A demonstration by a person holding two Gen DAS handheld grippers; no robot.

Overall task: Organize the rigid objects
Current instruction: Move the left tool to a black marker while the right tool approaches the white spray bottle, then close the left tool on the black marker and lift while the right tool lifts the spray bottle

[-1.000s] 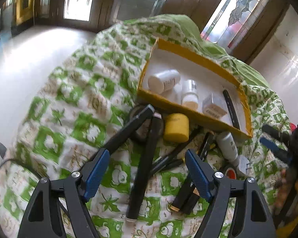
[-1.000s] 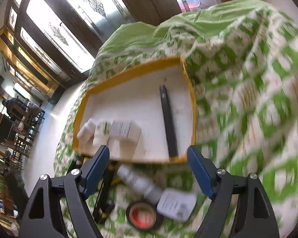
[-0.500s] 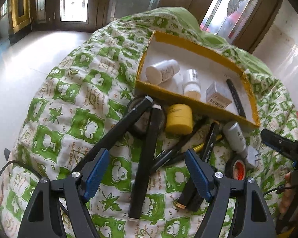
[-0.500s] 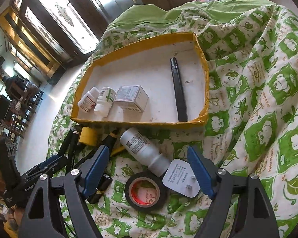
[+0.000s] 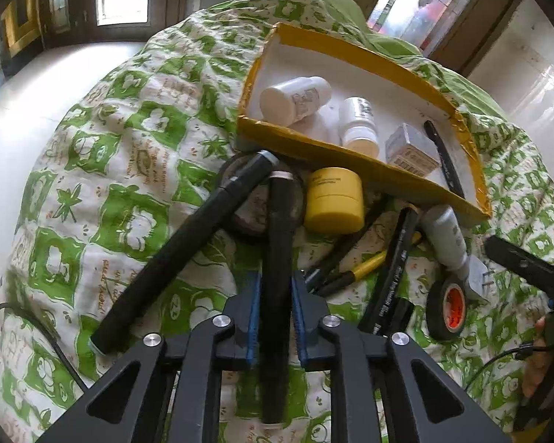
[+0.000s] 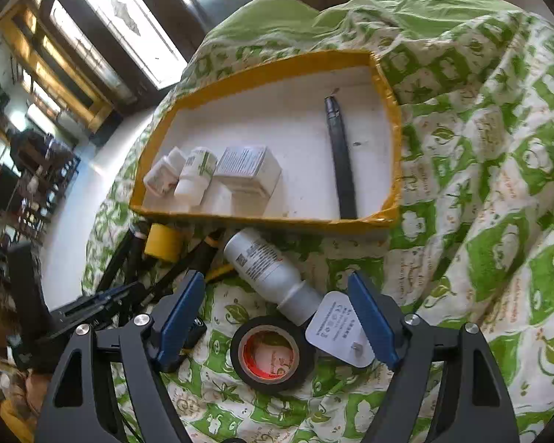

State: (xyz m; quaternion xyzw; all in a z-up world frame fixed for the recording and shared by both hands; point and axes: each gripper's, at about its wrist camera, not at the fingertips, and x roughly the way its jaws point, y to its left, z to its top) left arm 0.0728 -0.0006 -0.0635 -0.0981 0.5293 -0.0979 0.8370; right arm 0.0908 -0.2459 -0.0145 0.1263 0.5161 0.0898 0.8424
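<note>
My left gripper [image 5: 274, 313] is shut on a long black tube [image 5: 279, 243] that lies on the green patterned cloth. A second black tube [image 5: 188, 247] lies to its left. A yellow jar [image 5: 334, 201], pens [image 5: 351, 258] and a grey bottle [image 5: 445, 236] lie in front of the yellow-rimmed tray [image 5: 369, 170]. My right gripper [image 6: 277, 313] is open above a black tape roll [image 6: 271, 356], a grey bottle [image 6: 266, 265] and a white plug [image 6: 338, 328]. The tray [image 6: 262, 217] holds two white bottles [image 6: 179, 173], a box [image 6: 247, 170] and a black pen [image 6: 339, 158].
The green and white cloth [image 6: 480, 184] covers a mound that falls away on all sides. A black tape roll [image 5: 447, 306] lies at the right in the left wrist view. Windows and a pale floor [image 5: 37, 85] lie beyond. A cable [image 5: 26, 328] runs at the lower left.
My left gripper has moved down and closed on the black tube. My right gripper has come lower over the tape roll and grey bottle and stays open.
</note>
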